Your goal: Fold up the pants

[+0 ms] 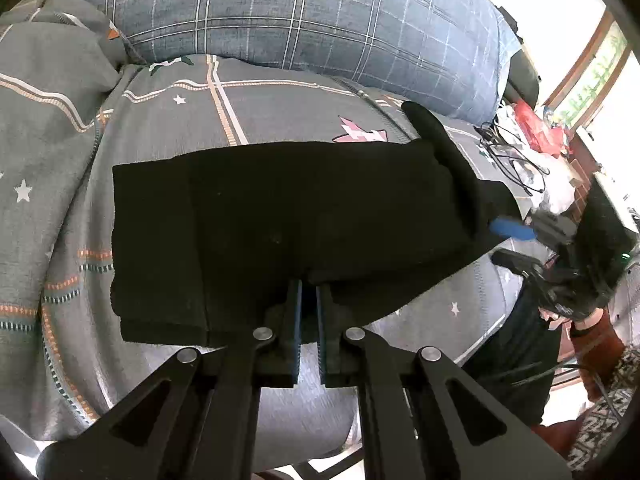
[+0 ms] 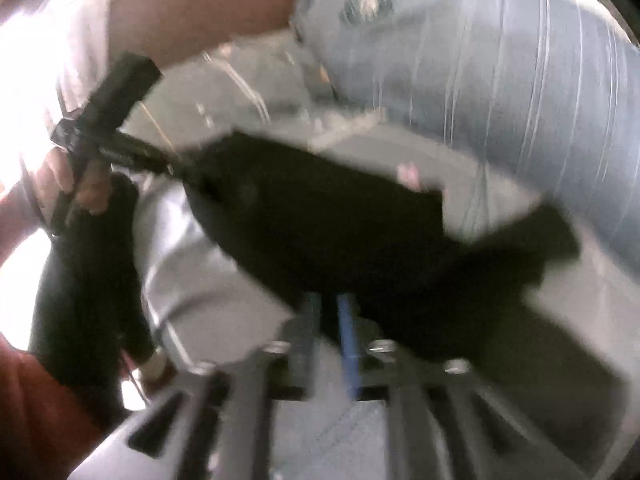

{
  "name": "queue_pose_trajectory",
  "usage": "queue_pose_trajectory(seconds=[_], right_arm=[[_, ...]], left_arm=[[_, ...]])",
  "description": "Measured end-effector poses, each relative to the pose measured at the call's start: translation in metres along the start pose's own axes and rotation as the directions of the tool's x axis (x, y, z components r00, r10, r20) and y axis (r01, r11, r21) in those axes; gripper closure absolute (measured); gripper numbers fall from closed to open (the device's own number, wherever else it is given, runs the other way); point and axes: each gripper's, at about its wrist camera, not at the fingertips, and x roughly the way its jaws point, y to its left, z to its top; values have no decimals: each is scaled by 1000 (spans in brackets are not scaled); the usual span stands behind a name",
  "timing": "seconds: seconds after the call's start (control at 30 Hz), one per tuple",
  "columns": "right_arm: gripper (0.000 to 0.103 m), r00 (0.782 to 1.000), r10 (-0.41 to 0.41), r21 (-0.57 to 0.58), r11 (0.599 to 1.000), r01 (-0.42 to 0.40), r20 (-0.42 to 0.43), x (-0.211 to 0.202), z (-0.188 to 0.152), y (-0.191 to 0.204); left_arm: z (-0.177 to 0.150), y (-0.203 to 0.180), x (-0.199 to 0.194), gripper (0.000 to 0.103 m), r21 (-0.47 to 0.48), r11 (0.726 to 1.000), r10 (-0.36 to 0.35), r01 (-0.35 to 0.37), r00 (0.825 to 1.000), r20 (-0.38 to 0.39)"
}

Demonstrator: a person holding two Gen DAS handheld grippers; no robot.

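Note:
Black pants (image 1: pixel 280 220) lie folded into a wide band on a grey bedspread (image 1: pixel 280 104). In the left wrist view my left gripper (image 1: pixel 308 286) is shut on the near edge of the pants at the middle. The right gripper (image 1: pixel 502 244) stands at the pants' right end, one blue pad showing and its jaws apart. The right wrist view is blurred: my right gripper (image 2: pixel 328 308) is open, its tips at the near edge of the pants (image 2: pixel 340 232). At the far left end a hand (image 2: pixel 80 188) holds the left gripper (image 2: pixel 176 168) on the cloth.
A blue plaid pillow (image 1: pixel 300 12) lies behind the pants. The bedspread bunches up at the left (image 1: pixel 48 80). Cables, bags and clutter (image 1: pixel 532 148) sit beyond the bed's right edge by a window. A red-brown sleeve (image 1: pixel 600 340) shows at the lower right.

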Motion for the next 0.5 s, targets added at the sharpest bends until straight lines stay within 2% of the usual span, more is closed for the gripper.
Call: queue_pose_trajectory(seconds=[0.07,0.13,0.2,0.23,0.27,0.3,0.37,0.43,0.5], right_arm=[[56,999,25,-27,999,-24,24,9,8,10],[56,1000,17,-69,997,-17,-5,33,13,22],[61,999,-17,-98,995,14,-35,54,13,28],[67,998,-32,-100,995,26,-59,67,14,27],[91,997,-38,-95,995,31,-70,73,13,25],[98,997,-31,-75,997,26,-72,75,14,23],[99,999,7,3,1000,-7,-37,61,22,15],[99,1000,27,7,1000,-27,11,37,29,16],[99,999,52,0,999,-52,13,24,29,21]], left_arm=[[-1,1,4,99,-9,1000,2,-2,1000,-6],[-2,4,5,99,-14,1000,-3,3,1000,-9],[-2,5,3,99,-12,1000,-7,7,1000,-5],[0,5,1,99,-12,1000,-10,10,1000,-1],[1,4,0,99,-10,1000,-11,11,1000,2],[1,3,-3,99,-5,1000,-7,7,1000,7],[1,-1,-9,99,8,1000,2,-2,1000,15],[-3,-5,-18,99,25,1000,-7,6,1000,23],[-8,-5,-20,99,18,1000,-14,14,1000,15]])
